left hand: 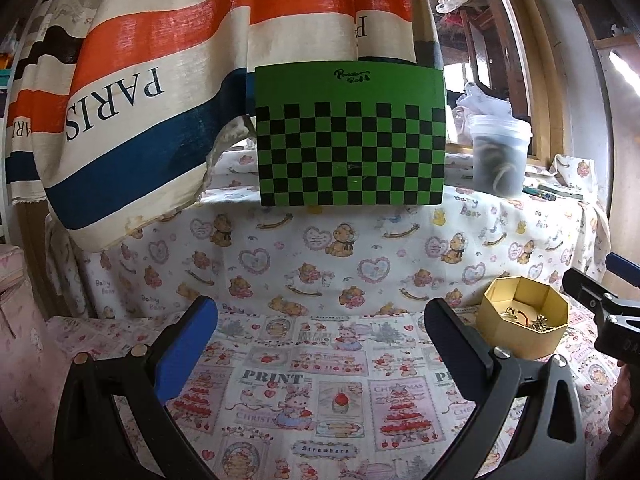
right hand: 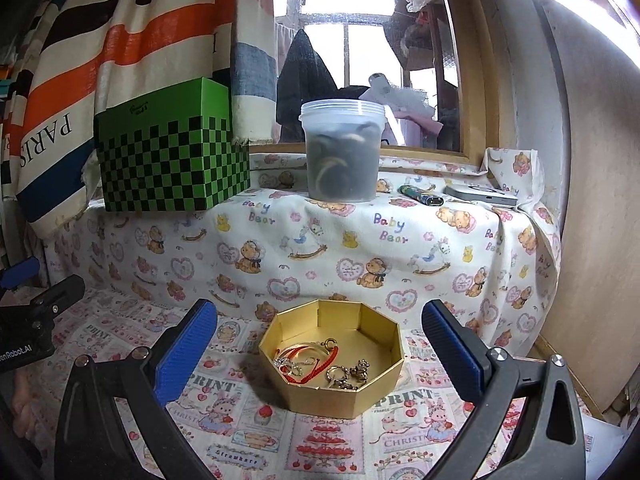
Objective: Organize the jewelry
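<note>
The jewelry (right hand: 320,364) sits tangled in the gold octagonal box (right hand: 340,394) on the worktop (right hand: 248,436), so grabbing one piece could drag the rest out. The right tool (right hand: 320,354) hovers wide open, level, straddling the box; the left tool (left hand: 320,344) is open too, empty, off to the side.

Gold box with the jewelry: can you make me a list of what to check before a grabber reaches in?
1. Gold box open on top, no lid: ok.
2. Jewelry lying loose inside the box: ok.
3. Right gripper open, jaws spread either side of the box: ok.
4. Left gripper open, holding nothing: ok.
5. Left gripper lined up with the box: not ok, box sits off to its right.
6. Pieces untangled from the red cord: cannot tell.
</note>
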